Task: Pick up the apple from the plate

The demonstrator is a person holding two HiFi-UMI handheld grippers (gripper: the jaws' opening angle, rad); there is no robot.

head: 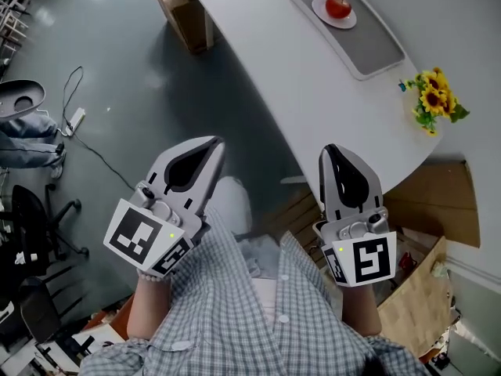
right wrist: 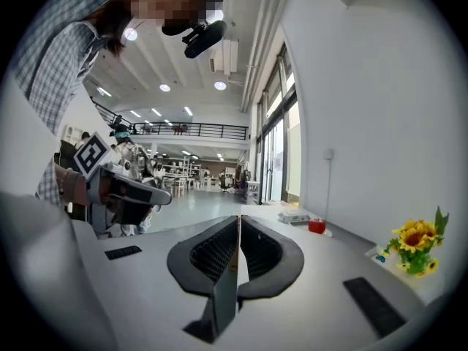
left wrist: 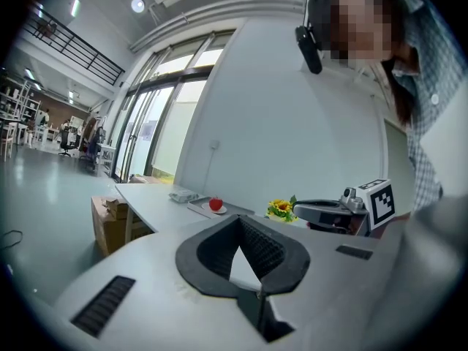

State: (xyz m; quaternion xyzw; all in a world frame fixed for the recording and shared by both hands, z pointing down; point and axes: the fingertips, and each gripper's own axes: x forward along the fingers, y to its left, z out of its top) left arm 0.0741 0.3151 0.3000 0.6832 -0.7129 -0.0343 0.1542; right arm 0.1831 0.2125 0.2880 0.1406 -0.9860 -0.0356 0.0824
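No words, numbers or brand names can be read anywhere. The only printed marks are black-and-white square patterns on the marker cube of the left gripper and on that of the right gripper.

The head view looks steeply down over the person's checked shirt, with the left gripper and right gripper close below and the white table farther off at upper right. Each gripper view sits low behind its own jaws and faces across the table, the left toward the white wall, the right toward the open hall, each catching the other gripper at its edge. All three share the distant apple and sunflowers.
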